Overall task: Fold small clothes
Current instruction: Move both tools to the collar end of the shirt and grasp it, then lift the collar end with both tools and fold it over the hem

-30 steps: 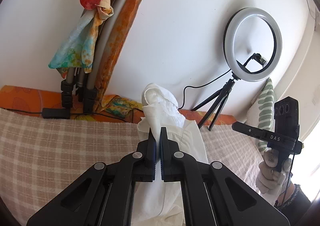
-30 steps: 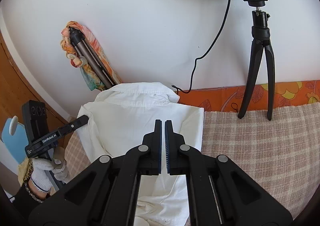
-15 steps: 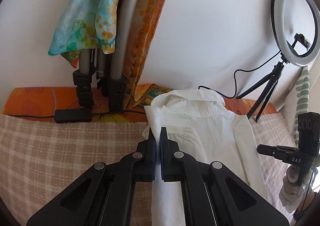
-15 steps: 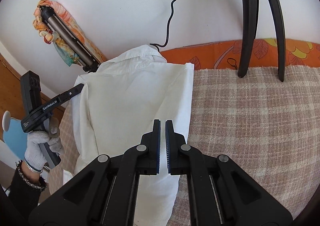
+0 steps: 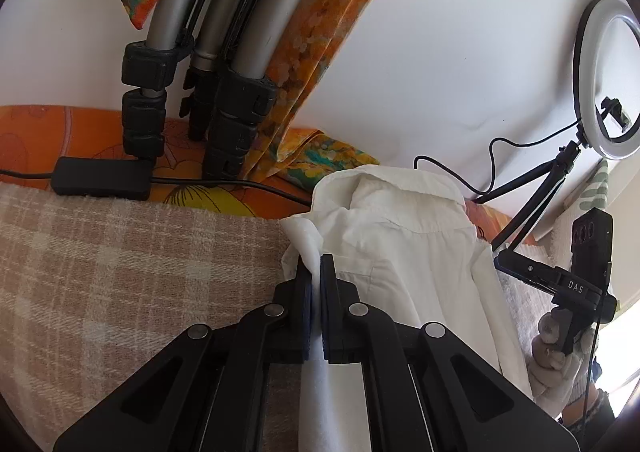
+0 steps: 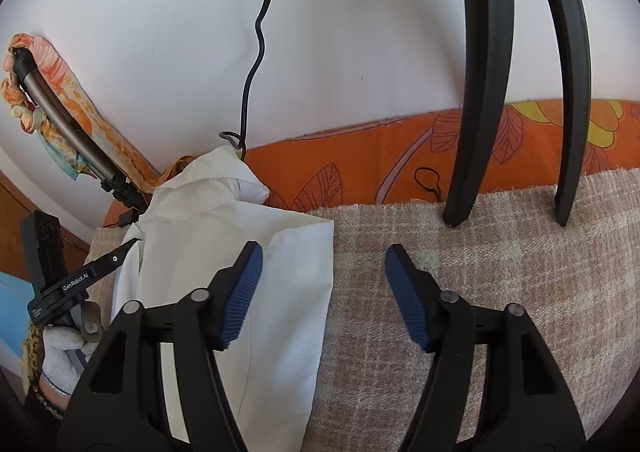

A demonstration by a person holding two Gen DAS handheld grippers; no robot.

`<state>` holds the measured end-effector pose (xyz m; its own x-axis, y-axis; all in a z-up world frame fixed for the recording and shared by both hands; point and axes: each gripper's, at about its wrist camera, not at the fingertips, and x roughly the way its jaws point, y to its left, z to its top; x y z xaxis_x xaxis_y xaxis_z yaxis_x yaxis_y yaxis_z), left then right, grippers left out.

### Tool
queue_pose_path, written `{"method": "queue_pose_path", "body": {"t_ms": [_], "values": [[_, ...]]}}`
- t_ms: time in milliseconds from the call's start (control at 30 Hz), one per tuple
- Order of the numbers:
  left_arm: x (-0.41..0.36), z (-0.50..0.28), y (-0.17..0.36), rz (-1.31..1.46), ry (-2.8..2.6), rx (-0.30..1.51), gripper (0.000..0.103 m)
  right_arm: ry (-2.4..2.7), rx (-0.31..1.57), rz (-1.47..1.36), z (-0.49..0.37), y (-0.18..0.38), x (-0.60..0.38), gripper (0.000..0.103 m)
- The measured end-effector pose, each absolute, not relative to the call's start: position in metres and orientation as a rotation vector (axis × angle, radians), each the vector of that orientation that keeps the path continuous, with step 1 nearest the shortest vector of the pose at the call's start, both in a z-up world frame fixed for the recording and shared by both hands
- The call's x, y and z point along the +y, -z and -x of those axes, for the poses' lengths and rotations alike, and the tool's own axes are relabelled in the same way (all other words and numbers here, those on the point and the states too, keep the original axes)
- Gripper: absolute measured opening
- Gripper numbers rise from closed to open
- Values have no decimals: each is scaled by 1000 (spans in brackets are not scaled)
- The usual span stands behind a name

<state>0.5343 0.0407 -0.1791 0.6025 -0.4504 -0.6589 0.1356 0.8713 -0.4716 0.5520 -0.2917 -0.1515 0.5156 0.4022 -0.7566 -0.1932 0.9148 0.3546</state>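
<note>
Where the white shirt (image 5: 404,252) runs under the left gripper (image 5: 316,272) at lower centre, its lower part is cut off; that gripper is clenched on a fold of its edge. The right gripper (image 6: 324,292) is opening, nothing pressed between its pads, the shirt's edge lying on the plaid bed cover (image 6: 480,292) below.

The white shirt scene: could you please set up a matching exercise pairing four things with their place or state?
Things:
1. white shirt
2. left gripper
3. right gripper
4. ring light

Place or state:
A. jaws opening, nothing between them
B. standing on a black tripod by the wall
C. lying on the checked blanket
D. shut on an edge of white cloth

Pairs: 1-C, 2-D, 3-A, 4-B
</note>
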Motion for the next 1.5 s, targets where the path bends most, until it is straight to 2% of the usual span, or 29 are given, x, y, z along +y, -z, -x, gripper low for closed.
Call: {"method": "queue_pose_path", "body": {"t_ms": [100, 133, 167, 200, 233, 300, 333, 433, 667, 1033, 1267, 1500], "values": [[40, -538, 179, 407, 344, 876, 10, -380, 987, -212, -558, 154, -283, 72], [39, -539, 178, 412, 349, 874, 12, -385, 988, -204, -559, 155, -281, 66], [38, -540, 178, 409, 350, 872, 12, -397, 983, -204, -559, 154, -278, 51], [35, -543, 178, 406, 349, 873, 12, -427, 988, -220, -560, 155, -278, 40], [34, -545, 178, 406, 351, 874, 12, -447, 1002, -238, -561, 157, -277, 23], [32, -549, 177, 404, 346, 877, 12, -447, 1003, -234, -560, 159, -274, 14], [33, -549, 177, 409, 343, 873, 6, -450, 988, -233, -558, 156, -273, 10], [35, -542, 171, 403, 342, 843, 2, -427, 945, -231, -549, 145, -280, 7], [43, -510, 126, 369, 389, 766, 2, -437, 859, -209, -525, 91, -278, 5], [29, -399, 37, 219, 468, 613, 2, -441, 748, -115, -419, 0, -277, 5], [19, -325, 34, 147, 474, 597, 2, -426, 743, -142, -338, -12, -305, 5], [14, -262, 58, 86, 463, 584, 2, -418, 749, -134, -254, 10, -313, 5]]}}
